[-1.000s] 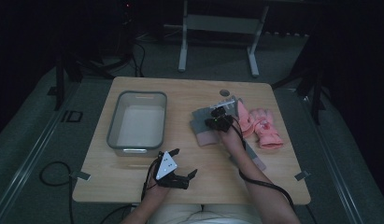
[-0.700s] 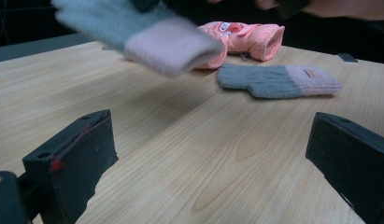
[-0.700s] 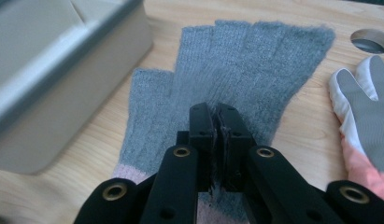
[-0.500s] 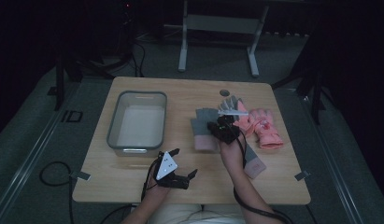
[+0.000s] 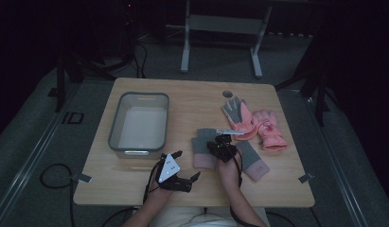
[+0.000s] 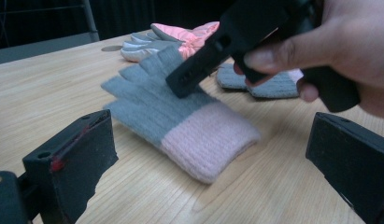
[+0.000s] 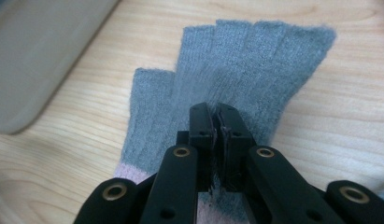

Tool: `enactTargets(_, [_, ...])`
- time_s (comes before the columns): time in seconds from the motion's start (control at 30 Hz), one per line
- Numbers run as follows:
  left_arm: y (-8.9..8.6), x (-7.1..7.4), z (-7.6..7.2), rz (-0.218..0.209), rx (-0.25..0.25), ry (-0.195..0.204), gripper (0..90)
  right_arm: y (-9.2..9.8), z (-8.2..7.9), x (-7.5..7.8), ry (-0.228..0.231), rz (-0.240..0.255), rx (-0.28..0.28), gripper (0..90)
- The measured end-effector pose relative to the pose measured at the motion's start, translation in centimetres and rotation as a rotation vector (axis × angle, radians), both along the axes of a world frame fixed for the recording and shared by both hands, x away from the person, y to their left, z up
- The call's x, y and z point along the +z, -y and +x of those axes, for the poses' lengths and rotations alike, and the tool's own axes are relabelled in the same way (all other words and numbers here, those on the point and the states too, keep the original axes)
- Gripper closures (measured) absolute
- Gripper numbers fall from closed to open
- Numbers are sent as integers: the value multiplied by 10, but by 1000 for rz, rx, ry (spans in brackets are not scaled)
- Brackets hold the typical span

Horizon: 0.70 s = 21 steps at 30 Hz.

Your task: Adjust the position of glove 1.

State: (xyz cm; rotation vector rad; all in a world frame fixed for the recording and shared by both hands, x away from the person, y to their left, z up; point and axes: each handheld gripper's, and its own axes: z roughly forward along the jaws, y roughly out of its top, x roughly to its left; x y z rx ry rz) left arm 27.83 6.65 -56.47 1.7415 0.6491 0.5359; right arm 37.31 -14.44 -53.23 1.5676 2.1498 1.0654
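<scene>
On table, grey glove point(image 5: 204, 147): flat beside tub point(image 5: 138, 125), pink cuff toward person.
Right gripper point(image 7: 217, 122): jaws pressed together, seemingly pinching knit; contact blurred.
Left gripper point(image 5: 182, 166): jaws spread, empty.
Change: right gripper dragged glove from 2 pink gloves point(image 5: 258, 124).

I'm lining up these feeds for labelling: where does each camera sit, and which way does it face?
High view: above the person's side, looking forward and down on the table; both forearms and tongs enter from below.
Left gripper view: rides the left tongs, low over the wood, facing the grey glove; its open jaws frame it.
Right gripper view: rides the right tongs, looking down, jaws shut on that glove.
All three share the grey glove.
</scene>
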Motion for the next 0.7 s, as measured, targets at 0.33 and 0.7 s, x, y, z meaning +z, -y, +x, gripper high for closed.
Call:
enactTargets(0.33, [0,0,0,1,-1,0,11,0,6,-18,-14,-43,15,792])
enactTargets(0.7, [0,0,0,0,-1,-2,12,8,17,-2,37,-62,87,643])
